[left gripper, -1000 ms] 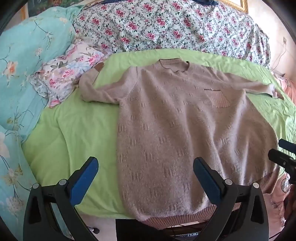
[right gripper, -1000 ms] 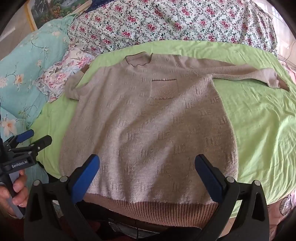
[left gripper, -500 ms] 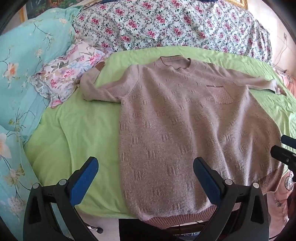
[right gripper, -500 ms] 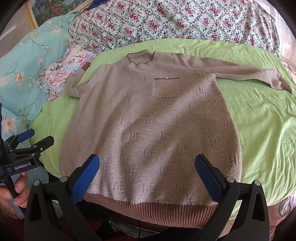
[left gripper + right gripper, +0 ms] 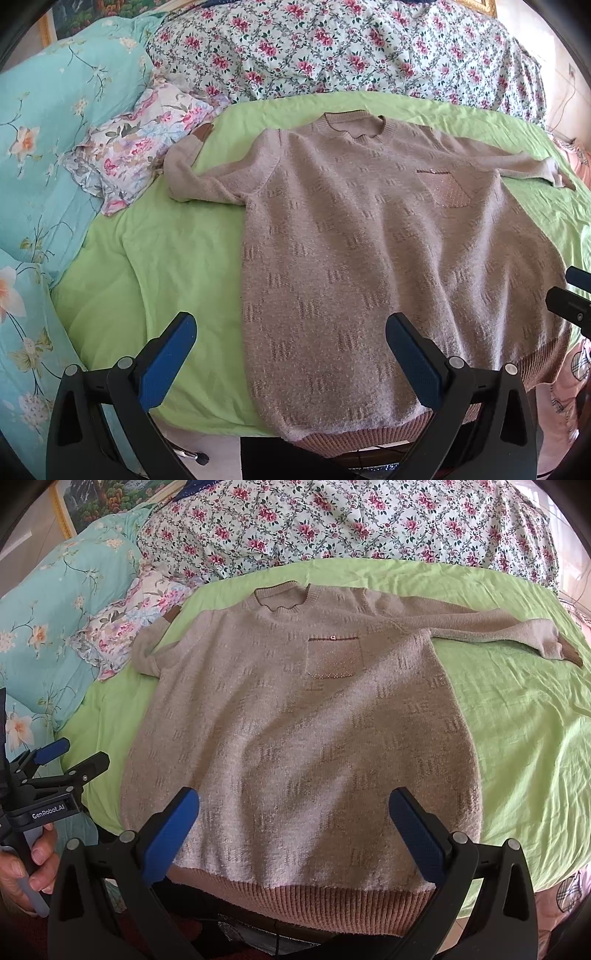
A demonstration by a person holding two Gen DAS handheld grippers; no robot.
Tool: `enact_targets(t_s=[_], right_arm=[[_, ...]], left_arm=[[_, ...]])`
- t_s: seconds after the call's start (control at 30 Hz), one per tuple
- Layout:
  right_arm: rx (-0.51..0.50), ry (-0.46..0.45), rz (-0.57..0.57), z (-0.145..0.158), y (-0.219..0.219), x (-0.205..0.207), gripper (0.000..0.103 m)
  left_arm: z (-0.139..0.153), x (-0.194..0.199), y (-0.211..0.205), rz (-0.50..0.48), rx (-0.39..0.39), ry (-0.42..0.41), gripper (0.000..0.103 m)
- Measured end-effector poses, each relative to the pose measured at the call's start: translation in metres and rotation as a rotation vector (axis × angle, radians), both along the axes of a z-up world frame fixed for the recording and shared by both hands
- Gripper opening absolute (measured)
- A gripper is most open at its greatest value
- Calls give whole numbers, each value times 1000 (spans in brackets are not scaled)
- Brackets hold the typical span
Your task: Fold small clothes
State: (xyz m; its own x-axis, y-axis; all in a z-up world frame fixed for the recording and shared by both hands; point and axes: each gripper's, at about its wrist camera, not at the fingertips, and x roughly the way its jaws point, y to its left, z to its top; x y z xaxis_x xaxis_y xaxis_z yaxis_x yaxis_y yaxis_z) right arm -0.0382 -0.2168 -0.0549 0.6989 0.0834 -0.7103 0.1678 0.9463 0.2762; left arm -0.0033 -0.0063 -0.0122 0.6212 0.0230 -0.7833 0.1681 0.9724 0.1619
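1 garment: beige-pink knitted sweater [image 5: 369,258] [image 5: 295,738], spread flat and face up on green sheet [image 5: 166,258] [image 5: 517,738], unfolded.
Place: middle of bed; ribbed hem [image 5: 303,897] at near edge, hanging slightly over it; collar [image 5: 282,600] toward far edge, just short of rose-print quilt [image 5: 332,48] [image 5: 351,520].
Pattern: small darker bar motifs in rows across front; darker ribbing at hem, collar and cuffs.
Pocket: 1 chest pocket [image 5: 334,657] [image 5: 445,186], sparkly weave, dark top band with small metal detail.
Sleeves: 2; one [image 5: 480,629] stretched straight toward right edge of sheet, brown cuff at tip; other [image 5: 192,173] bent near left edge, brown cuff touching small floral pillow [image 5: 136,147] [image 5: 125,627].
Beside bed's left edge: turquoise floral blanket [image 5: 48,129] [image 5: 55,609].
Left gripper [image 5: 291,358]: blue-padded fingers spread wide, nothing between them, hovering above near-left corner of sweater, no contact seen; also seen at left of right wrist view [image 5: 70,755], handle gripped by a hand [image 5: 27,867].
Right gripper [image 5: 295,830]: fingers spread wide, holding nothing, poised over hem at near edge, clear of fabric; tip visible at right border of left wrist view [image 5: 572,295].
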Motion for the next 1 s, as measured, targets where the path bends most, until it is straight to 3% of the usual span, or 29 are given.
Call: enact_targets(t_s=[1.0], right_arm=[[15,-3,-2,4,-3,4,103]], left_arm=[[-1,1,-3,-4,-2,-1,102]])
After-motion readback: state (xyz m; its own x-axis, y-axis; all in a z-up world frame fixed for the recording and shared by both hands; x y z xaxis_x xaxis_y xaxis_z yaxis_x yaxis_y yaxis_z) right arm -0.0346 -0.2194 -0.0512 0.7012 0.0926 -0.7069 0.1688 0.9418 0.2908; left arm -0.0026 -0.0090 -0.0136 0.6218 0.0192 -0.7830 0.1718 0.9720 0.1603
